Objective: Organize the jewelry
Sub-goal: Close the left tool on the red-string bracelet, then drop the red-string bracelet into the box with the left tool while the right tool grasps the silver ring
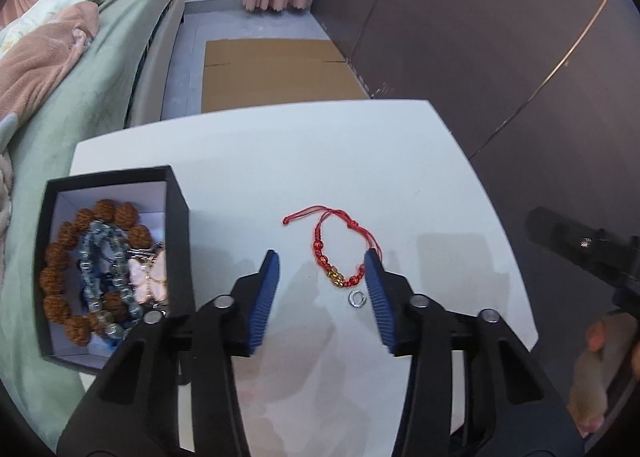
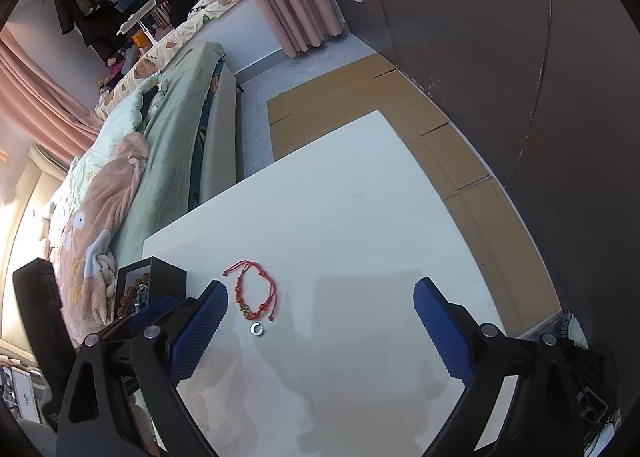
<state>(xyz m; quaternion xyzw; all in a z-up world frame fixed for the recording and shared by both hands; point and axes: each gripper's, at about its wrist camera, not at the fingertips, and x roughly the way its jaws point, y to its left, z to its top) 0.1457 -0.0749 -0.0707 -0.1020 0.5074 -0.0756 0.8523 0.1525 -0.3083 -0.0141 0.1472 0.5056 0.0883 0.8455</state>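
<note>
A red cord bracelet (image 1: 340, 253) with red and gold beads lies on the white table (image 1: 280, 161). A small silver ring (image 1: 357, 299) lies just in front of it. A black box (image 1: 112, 257) at the left holds a brown bead bracelet, a pale blue bead bracelet and a pink butterfly piece. My left gripper (image 1: 322, 261) is open and empty, above the table, its right finger beside the bracelet. My right gripper (image 2: 320, 289) is open and empty; the bracelet (image 2: 256, 293), ring (image 2: 256, 329) and box (image 2: 152, 285) show to its left.
A bed (image 1: 80, 89) with green cover and blankets runs along the table's left side. Flat cardboard (image 1: 276, 73) lies on the floor beyond the table. A dark wall (image 1: 480, 37) stands to the right. The right gripper's body (image 1: 580, 253) shows at the right edge.
</note>
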